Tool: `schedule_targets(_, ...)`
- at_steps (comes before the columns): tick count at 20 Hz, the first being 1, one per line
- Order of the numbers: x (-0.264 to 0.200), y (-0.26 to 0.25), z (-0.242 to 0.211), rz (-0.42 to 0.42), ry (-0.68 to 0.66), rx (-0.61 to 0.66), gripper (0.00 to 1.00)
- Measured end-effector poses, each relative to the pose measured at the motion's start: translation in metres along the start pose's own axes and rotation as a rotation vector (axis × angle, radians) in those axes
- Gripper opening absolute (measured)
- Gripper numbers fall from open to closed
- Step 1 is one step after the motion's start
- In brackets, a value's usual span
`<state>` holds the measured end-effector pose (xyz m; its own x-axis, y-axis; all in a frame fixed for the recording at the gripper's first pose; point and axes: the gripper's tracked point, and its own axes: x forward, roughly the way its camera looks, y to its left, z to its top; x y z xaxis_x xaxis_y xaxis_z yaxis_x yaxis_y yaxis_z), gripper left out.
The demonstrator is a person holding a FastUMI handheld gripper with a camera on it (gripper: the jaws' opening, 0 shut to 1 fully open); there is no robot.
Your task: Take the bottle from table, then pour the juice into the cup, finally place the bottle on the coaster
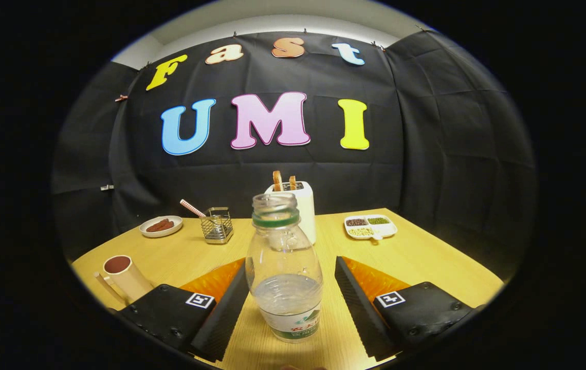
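**A:** So here's where we're at. The bottle [284, 267] stands upright on the tabletop [426, 257], cap off, with clear liquid filling only the bottom part. It sits right between the two fingers of our claw [291, 303], and the claw is spread wide, with a gap on both sides of the bottle. Nothing is touching it.

**B:** Makes sense to us. With the fingers straddling the lower body, we'd guess the grab lands low near the label, where the bottle is widest, so the open neck stays up and nothing spills.

**A:** Yeah, and the left finger looks a bit nearer the bottle than the right, so we'd probably want to centre it before squeezing. Thin plastic like that likely flexes.

**B:** Where's the cup?

**A:** The cup [122, 277] is off beside the left finger, tan, looks to have a handle, dark inside. We can't tell if that's liquid or just shadow. It's near enough for a short swing over and tilt.

**B:** And the coaster?

**A:** We can't pick one out. Beyond the bottle there's a white toaster [300, 205] with two slices sticking up, a wire basket [217, 225] with a striped straw, a small plate [161, 226] of something brown, and a divided dish [371, 226] of beans.
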<state>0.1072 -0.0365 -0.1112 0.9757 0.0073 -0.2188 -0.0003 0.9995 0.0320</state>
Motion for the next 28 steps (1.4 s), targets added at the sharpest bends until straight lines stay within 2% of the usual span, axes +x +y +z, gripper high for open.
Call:
schedule_targets(13,0.009,0.006,-0.025,0.013,0.030,-0.016,0.97)
schedule_targets(18,0.011,0.005,-0.022,0.013,0.009,-0.050,0.81)
schedule_targets(22,0.011,0.009,-0.022,0.034,0.007,-0.082,0.76)
schedule_targets(28,0.010,0.024,-0.018,0.074,0.002,-0.201,0.72)
